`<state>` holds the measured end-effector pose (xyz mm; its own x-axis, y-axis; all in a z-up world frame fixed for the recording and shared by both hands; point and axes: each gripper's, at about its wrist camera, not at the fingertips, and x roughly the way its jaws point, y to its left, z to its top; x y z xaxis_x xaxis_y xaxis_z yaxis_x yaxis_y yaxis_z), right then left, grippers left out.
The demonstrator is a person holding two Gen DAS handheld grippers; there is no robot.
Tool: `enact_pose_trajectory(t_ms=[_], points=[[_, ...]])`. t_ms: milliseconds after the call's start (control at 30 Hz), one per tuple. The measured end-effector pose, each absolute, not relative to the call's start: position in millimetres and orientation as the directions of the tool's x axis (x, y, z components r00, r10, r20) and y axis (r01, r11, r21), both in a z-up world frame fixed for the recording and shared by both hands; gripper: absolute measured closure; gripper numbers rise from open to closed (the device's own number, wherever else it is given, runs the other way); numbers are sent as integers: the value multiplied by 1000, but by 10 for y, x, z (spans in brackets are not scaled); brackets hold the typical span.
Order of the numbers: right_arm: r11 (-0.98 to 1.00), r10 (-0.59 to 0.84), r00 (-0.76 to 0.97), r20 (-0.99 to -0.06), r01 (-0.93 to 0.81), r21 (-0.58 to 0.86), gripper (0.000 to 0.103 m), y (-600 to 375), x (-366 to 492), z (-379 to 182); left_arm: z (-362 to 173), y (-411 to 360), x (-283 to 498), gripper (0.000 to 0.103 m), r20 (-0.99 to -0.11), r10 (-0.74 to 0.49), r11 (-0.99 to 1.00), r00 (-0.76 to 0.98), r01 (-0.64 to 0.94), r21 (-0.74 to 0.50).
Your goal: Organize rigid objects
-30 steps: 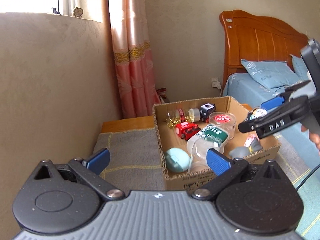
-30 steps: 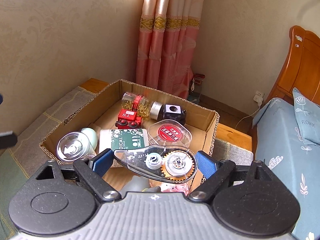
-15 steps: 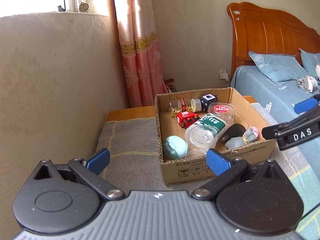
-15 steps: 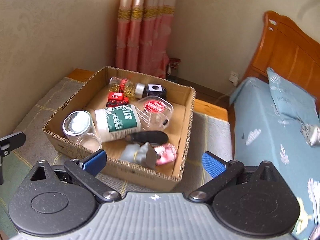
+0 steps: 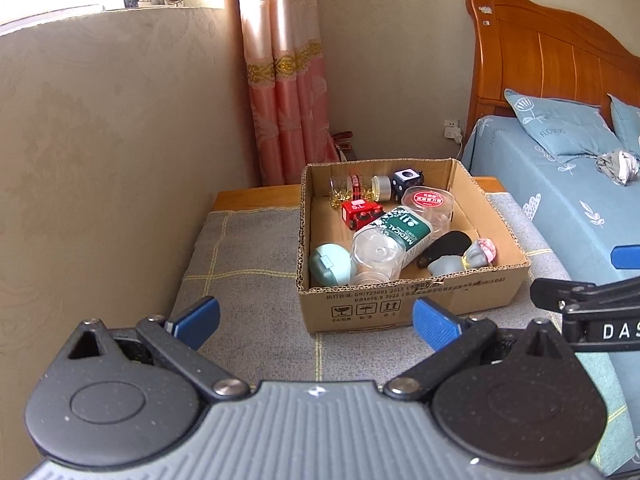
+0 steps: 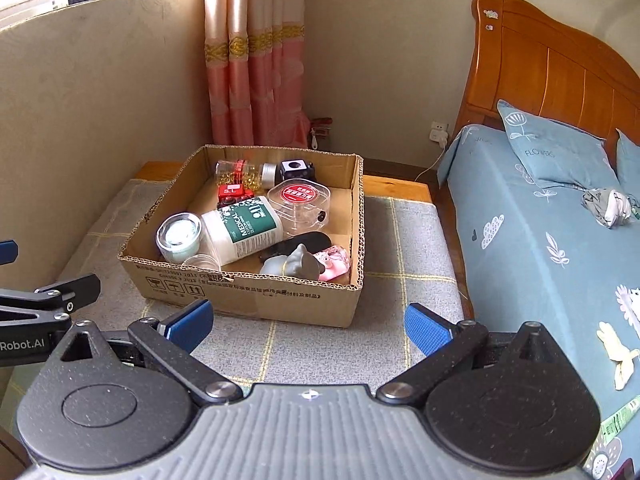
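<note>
My two grippers are pulled back, and the things lie in the brown cardboard box (image 6: 256, 300).

I hold the right gripper (image 6: 308, 326) and the left gripper (image 5: 316, 322) in front of the box, fingers wide apart and empty; the right ones have just been opening, with nothing between them. Inside the box the clear green-label bottle (image 6: 240, 230) lies on its side by the round clear tub with a red lid (image 6: 300, 204), so I think they are put away.
</note>
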<state>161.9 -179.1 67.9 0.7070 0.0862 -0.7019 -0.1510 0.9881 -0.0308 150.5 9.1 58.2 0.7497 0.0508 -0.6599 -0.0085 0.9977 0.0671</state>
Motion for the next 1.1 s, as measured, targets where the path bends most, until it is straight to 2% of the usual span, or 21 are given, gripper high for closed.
enact_pose_trajectory(t_ms=[1100], points=[[990,97,722,-685,-143,-11,0,-1810,1586,722,661,24,1464,1,-654,88,995,751,-35,93]])
